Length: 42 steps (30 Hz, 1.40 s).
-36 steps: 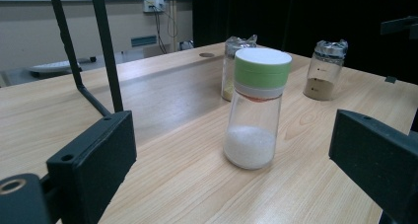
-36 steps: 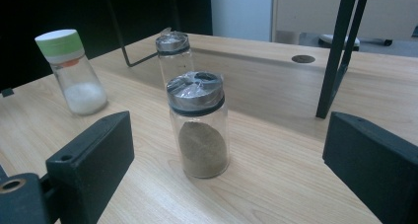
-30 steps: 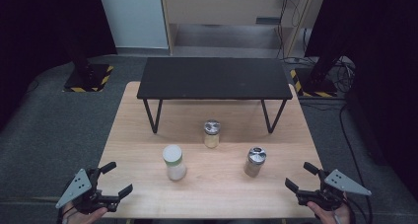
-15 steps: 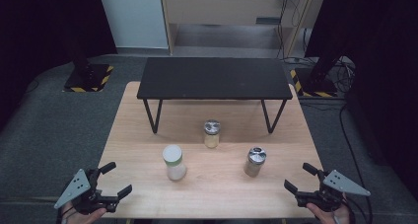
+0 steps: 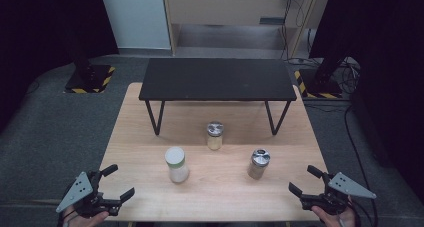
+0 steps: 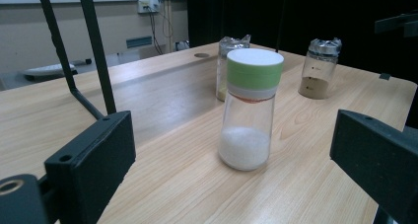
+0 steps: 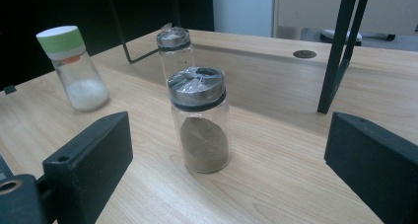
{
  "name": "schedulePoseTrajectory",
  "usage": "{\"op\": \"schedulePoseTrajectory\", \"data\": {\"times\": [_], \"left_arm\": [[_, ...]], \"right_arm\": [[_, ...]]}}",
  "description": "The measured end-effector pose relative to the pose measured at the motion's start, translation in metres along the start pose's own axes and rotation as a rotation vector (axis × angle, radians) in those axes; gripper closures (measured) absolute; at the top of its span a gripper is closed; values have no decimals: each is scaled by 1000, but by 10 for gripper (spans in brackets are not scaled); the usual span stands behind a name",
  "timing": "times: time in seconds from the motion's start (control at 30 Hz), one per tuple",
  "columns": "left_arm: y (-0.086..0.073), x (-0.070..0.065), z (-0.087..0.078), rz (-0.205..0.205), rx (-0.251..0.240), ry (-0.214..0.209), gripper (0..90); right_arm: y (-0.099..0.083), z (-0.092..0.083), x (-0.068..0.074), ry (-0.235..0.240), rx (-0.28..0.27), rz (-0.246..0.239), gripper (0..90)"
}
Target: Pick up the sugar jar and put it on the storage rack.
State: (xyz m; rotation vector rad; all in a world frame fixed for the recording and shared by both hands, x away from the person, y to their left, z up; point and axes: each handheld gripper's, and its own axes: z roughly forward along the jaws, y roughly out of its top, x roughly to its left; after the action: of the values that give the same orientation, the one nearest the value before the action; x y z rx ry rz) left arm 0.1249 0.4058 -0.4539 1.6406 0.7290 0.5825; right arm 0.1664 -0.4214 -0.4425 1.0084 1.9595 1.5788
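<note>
Three jars stand upright on the wooden table (image 5: 150, 137). A clear jar with a green-and-white lid (image 5: 176, 164) (image 6: 249, 110) (image 7: 74, 68) holds white grains. A silver-lidded jar of brown powder (image 5: 258, 163) (image 7: 201, 120) (image 6: 319, 68) is at the right. A second silver-lidded jar (image 5: 215, 135) (image 6: 227, 61) (image 7: 175, 51) stands farther back. My left gripper (image 5: 116, 182) (image 6: 236, 150) is open near the table's front left corner, facing the green-lidded jar. My right gripper (image 5: 305, 181) (image 7: 226, 155) is open near the front right, facing the brown-powder jar. Neither holds anything.
A low black table on thin metal legs (image 5: 217, 79) stands on the far half of the wooden table, and its legs (image 6: 96, 51) (image 7: 340, 46) rise behind the jars. Grey floor surrounds the table. Dark stands with hazard-striped bases (image 5: 90, 79) flank it.
Both grippers have shifted very slightly at the near edge. The jars have not moved.
</note>
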Motion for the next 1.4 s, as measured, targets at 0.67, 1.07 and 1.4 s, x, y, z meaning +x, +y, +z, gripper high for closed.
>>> {"op": "schedulePoseTrajectory", "data": {"times": [0.67,1.07,1.4], "left_arm": [[21,-2,1,12,2,-3,19],[56,5,-1,33,-11,-8,19],[76,12,11,40,2,-45,18]], "right_arm": [[-1,0,0,-1,-6,11,50],[0,-2,4,-12,-1,-2,50],[-1,-7,9,-32,2,-2,50]]}}
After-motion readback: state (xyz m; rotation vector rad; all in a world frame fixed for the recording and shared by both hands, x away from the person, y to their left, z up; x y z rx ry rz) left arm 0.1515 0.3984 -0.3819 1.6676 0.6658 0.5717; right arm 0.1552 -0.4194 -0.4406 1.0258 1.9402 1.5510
